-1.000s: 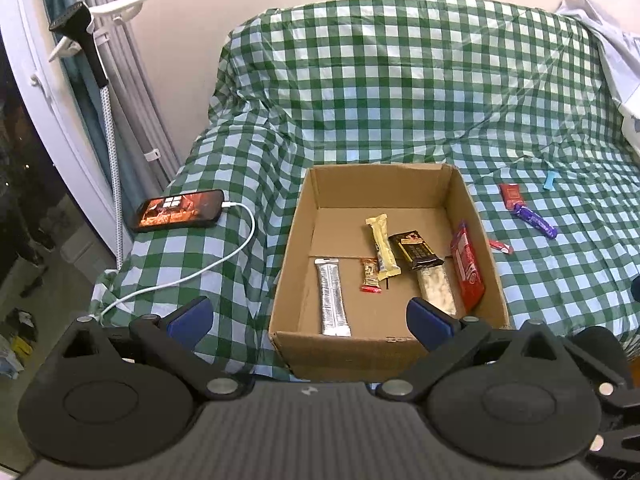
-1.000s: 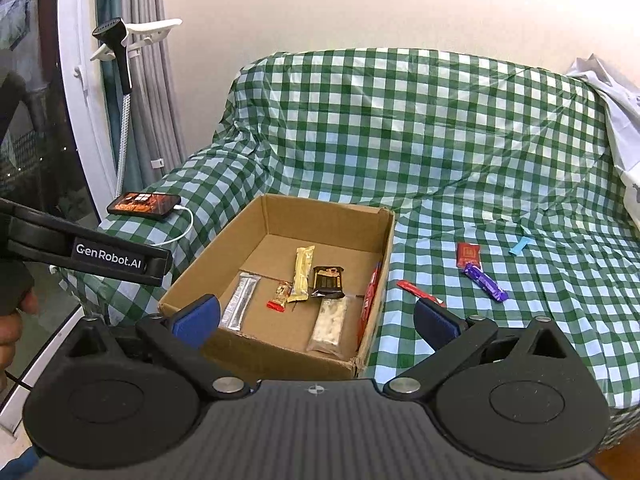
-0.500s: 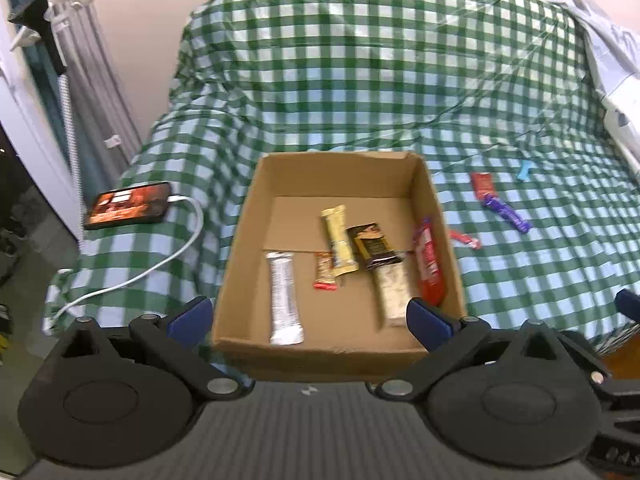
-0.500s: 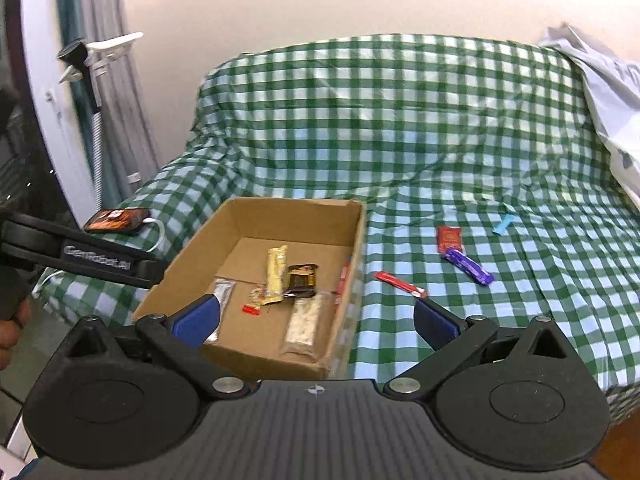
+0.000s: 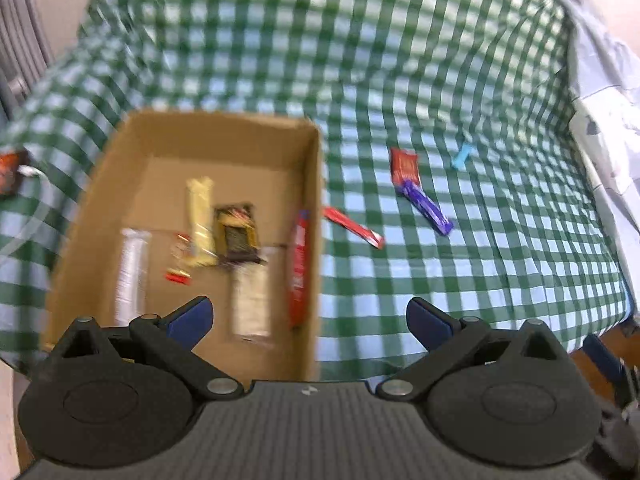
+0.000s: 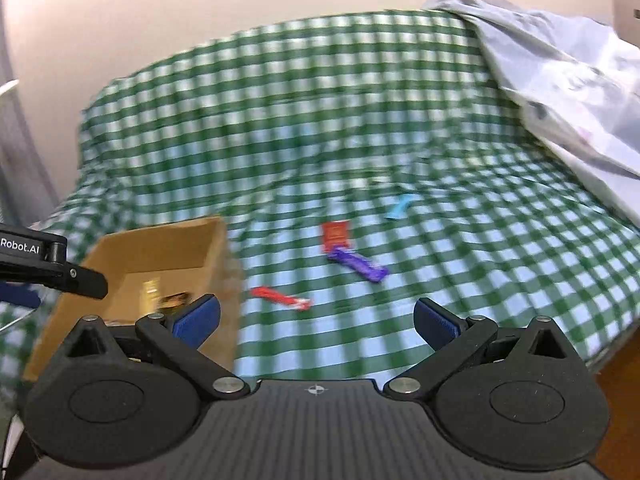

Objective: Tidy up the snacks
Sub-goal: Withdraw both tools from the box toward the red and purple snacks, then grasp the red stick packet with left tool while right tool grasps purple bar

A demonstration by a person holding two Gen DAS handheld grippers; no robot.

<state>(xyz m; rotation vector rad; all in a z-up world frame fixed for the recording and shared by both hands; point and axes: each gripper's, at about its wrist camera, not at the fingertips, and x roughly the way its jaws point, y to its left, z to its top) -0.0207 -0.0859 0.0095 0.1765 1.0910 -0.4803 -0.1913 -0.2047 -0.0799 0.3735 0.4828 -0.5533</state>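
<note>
Both grippers, left [image 5: 308,316] and right [image 6: 316,320], spread wide and empty. Ahead of right: red stick [image 6: 280,298], purple bar [image 6: 358,266], red packet [image 6: 336,236] (blurred). Box [image 6: 218,240] ahead-left.

This is a home, a bedroom or living room by the look of it. Ahead of both sets of jaws spreads a soft, rumpled piece of furniture under a green checked cover [image 5: 400,60], bed or sofa I cannot tell, backed against a plain pale wall [image 6: 200,12]. To the right of the jaws lies a heap of pale fabric [image 6: 560,92], like bedding or laundry. Far left of the left jaws hang grey curtains [image 5: 20,20], and a phone [image 5: 10,172] charges on the cover. A cardboard box [image 5: 316,184] of snacks sits there too.
</note>
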